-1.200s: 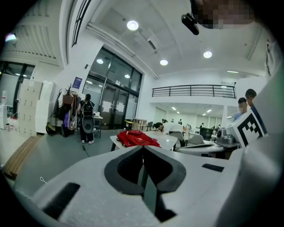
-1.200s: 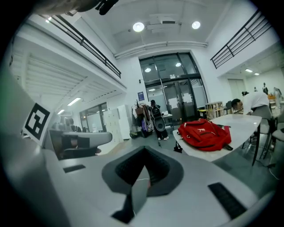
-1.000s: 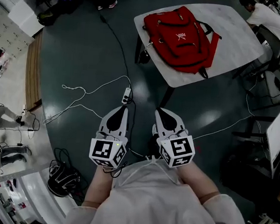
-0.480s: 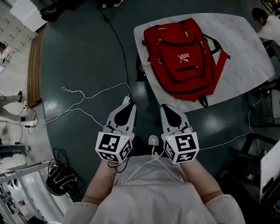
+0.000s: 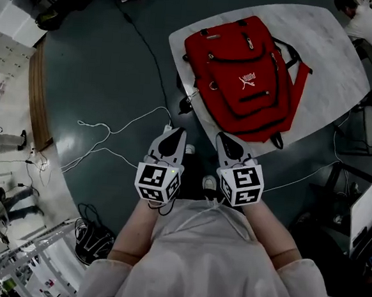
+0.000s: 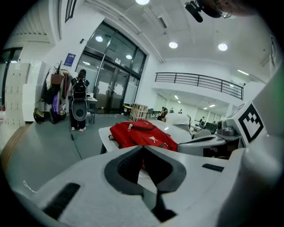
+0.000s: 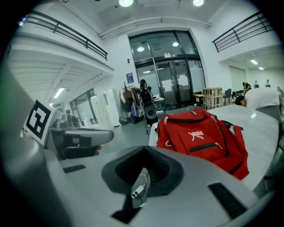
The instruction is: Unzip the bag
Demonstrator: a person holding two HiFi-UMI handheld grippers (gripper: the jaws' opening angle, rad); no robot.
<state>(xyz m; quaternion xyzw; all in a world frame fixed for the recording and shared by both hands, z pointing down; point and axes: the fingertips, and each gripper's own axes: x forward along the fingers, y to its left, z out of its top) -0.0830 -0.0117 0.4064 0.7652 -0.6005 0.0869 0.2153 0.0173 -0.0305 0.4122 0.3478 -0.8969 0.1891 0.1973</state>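
Note:
A red backpack (image 5: 243,78) lies flat on a white table (image 5: 328,53), its zips shut and its black straps hanging off the right side. The left gripper view shows the backpack (image 6: 142,135) ahead, and in the right gripper view the backpack (image 7: 199,137) lies ahead and to the right. My left gripper (image 5: 174,136) and right gripper (image 5: 227,141) are side by side just short of the table's near edge, apart from the bag. Both are shut with nothing between the jaws, as the left gripper (image 6: 144,147) and right gripper (image 7: 144,148) show in their own views.
White cable (image 5: 110,130) and a black cable (image 5: 149,46) trail over the dark floor to my left. A coil of black cable (image 5: 92,243) lies at the lower left. A seated person (image 5: 369,24) is beyond the table's far right corner. A speaker (image 6: 80,111) stands far off.
The table and backpack have come closer and now fill more of the head view. Both grippers stayed shut and side by side, now near the table's edge.

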